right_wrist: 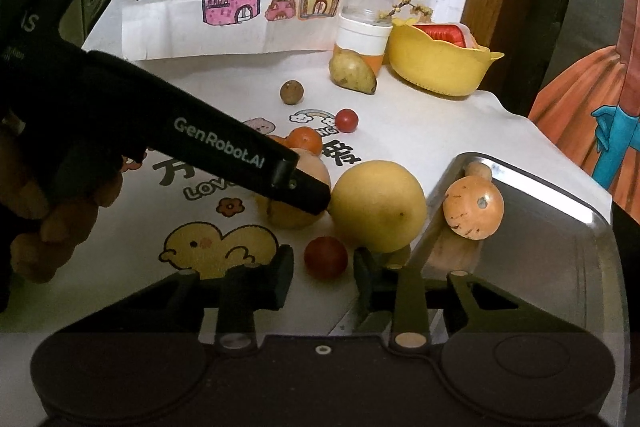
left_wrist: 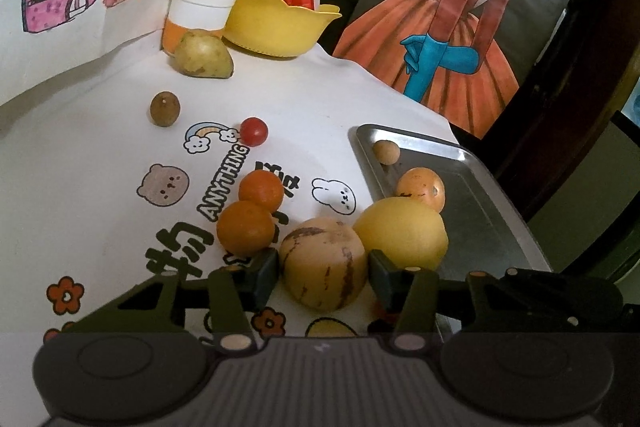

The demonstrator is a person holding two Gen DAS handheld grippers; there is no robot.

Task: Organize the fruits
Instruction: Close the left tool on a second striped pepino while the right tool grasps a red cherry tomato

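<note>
My left gripper [left_wrist: 323,273] is open, its two fingers close on either side of a striped tan melon [left_wrist: 324,263] that rests on the cloth. A big yellow lemon [left_wrist: 400,233] touches the melon's right side. My right gripper [right_wrist: 323,275] is open, with a red cherry tomato [right_wrist: 326,257] just ahead of its fingertips. The metal tray [right_wrist: 560,267] on the right holds an orange fruit [right_wrist: 474,207] and a small tan ball [right_wrist: 478,171]. Two tangerines [left_wrist: 245,233] sit to the left of the melon.
Farther back lie a second cherry tomato [left_wrist: 253,131], a brown round fruit [left_wrist: 165,109] and a pear [left_wrist: 204,55]. A yellow bowl [left_wrist: 280,27] and a jar [left_wrist: 200,7] stand at the rear. A hand [right_wrist: 48,219] holds the left gripper. The table edge runs behind the tray.
</note>
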